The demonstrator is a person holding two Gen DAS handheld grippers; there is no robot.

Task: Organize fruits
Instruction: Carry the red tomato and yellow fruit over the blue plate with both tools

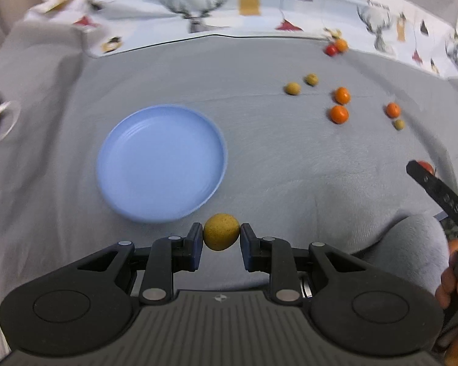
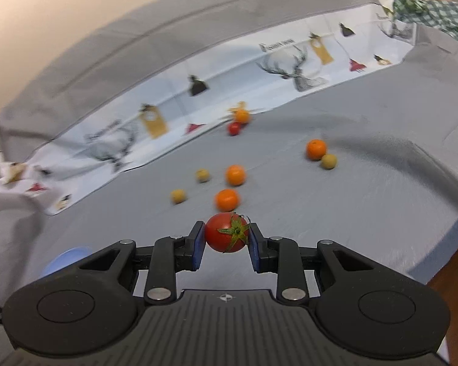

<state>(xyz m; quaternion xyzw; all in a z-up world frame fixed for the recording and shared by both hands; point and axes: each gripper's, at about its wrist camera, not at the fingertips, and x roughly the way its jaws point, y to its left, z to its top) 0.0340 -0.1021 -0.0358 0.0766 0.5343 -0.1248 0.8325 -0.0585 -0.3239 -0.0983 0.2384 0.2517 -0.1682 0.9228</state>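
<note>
My left gripper (image 1: 221, 233) is shut on a small yellow-brown fruit (image 1: 221, 231), held just in front of the near rim of an empty blue plate (image 1: 161, 163). My right gripper (image 2: 227, 236) is shut on a red tomato (image 2: 226, 232) with a green stem, above the grey cloth. The right gripper also shows at the right edge of the left wrist view (image 1: 424, 180). Oranges (image 1: 339, 114) (image 2: 227, 199), small yellow-brown fruits (image 1: 292, 88) (image 2: 178, 196) and another red tomato (image 1: 331, 49) (image 2: 234, 128) lie scattered on the cloth.
A grey cloth (image 1: 290, 158) covers the table. A white cloth printed with deer (image 1: 198, 15) (image 2: 290, 64) lies along the far side. A clear container (image 1: 0, 119) sits at the left edge. The table's right edge (image 2: 442, 250) drops off nearby.
</note>
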